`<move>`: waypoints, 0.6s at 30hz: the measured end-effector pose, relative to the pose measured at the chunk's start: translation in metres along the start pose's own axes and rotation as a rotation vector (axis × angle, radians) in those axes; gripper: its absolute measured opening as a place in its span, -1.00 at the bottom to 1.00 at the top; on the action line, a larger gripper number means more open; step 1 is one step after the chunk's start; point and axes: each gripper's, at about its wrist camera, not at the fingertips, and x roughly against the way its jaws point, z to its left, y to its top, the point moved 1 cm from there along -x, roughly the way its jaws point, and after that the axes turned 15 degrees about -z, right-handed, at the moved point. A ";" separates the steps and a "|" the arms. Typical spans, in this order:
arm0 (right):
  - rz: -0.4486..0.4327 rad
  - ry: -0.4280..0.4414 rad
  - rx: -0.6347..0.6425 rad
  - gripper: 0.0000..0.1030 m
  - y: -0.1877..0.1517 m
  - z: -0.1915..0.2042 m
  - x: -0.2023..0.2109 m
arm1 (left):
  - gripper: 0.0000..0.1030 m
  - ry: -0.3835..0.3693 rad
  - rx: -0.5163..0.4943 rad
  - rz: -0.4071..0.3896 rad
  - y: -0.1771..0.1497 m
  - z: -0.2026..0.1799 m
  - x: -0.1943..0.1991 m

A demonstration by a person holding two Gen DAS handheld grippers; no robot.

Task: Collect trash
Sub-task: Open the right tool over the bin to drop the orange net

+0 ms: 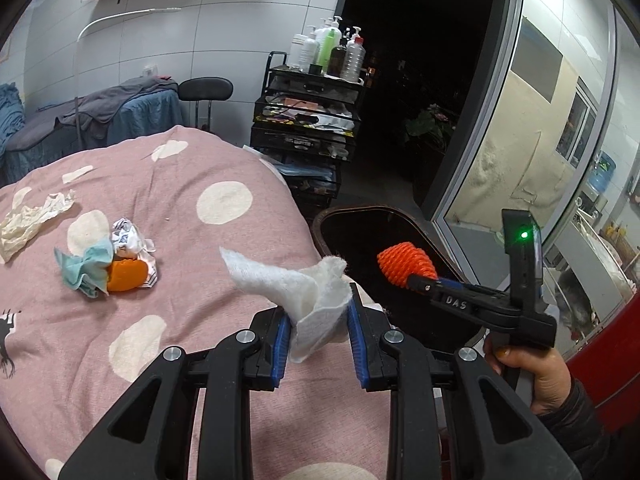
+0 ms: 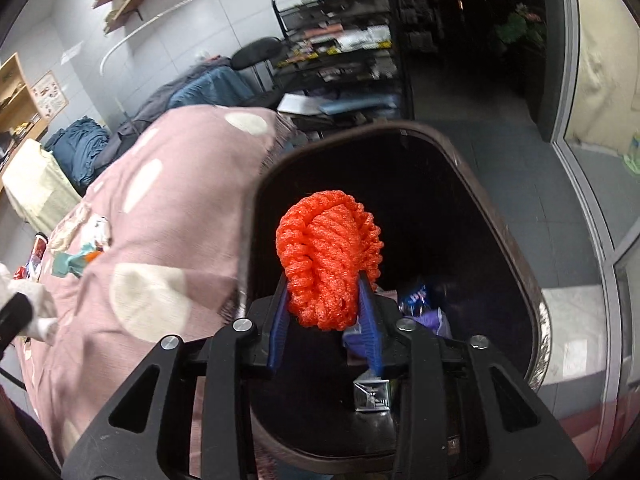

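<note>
1. The bed (image 1: 180, 184) is the largest thing; its cover is soft pink cloth with round cream dots and a small dark animal print at the left edge.
2. The trash bin (image 2: 516, 216) stands just beside the bed. It is dark, with a rounded brown rim, and some wrappers lie inside at the bottom; their print is too blurred to read.
3. The right gripper (image 2: 326, 304) is above the bin opening. Its blue ribbed fingers (image 2: 370, 320) have the orange foam net (image 2: 330, 256) between them; whether the pads still press on this spongy mesh sleeve, I cannot tell. On the arm of this gripper the letters "DAS" are readable in the left view.
4. The left gripper (image 1: 318, 332) is over the bed edge, and its fingers are closed on a white fleece cloth (image 1: 304, 292), fuzzy and folded.
5. On the bed lies a small pile (image 1: 108, 264): teal crumpled paper, an orange smooth piece and a printed white wrapper. A cream crumpled tissue (image 1: 30, 220) lies near it.
</note>
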 end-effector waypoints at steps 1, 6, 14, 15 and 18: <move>0.007 -0.003 -0.010 -0.12 -0.002 -0.002 -0.002 | -0.49 -0.002 -0.001 0.003 0.000 -0.001 -0.002; 0.020 -0.011 -0.053 0.40 -0.013 -0.014 -0.006 | -0.49 -0.010 -0.010 0.016 -0.002 -0.008 -0.008; -0.028 -0.046 -0.065 0.59 -0.011 -0.023 0.009 | -0.49 -0.037 -0.020 0.035 0.000 -0.017 -0.019; -0.042 -0.053 -0.069 0.59 -0.009 -0.025 0.012 | -0.49 -0.043 -0.024 0.035 0.001 -0.020 -0.021; -0.084 -0.077 -0.088 0.60 -0.002 -0.031 0.021 | -0.49 -0.057 -0.044 0.042 0.004 -0.029 -0.029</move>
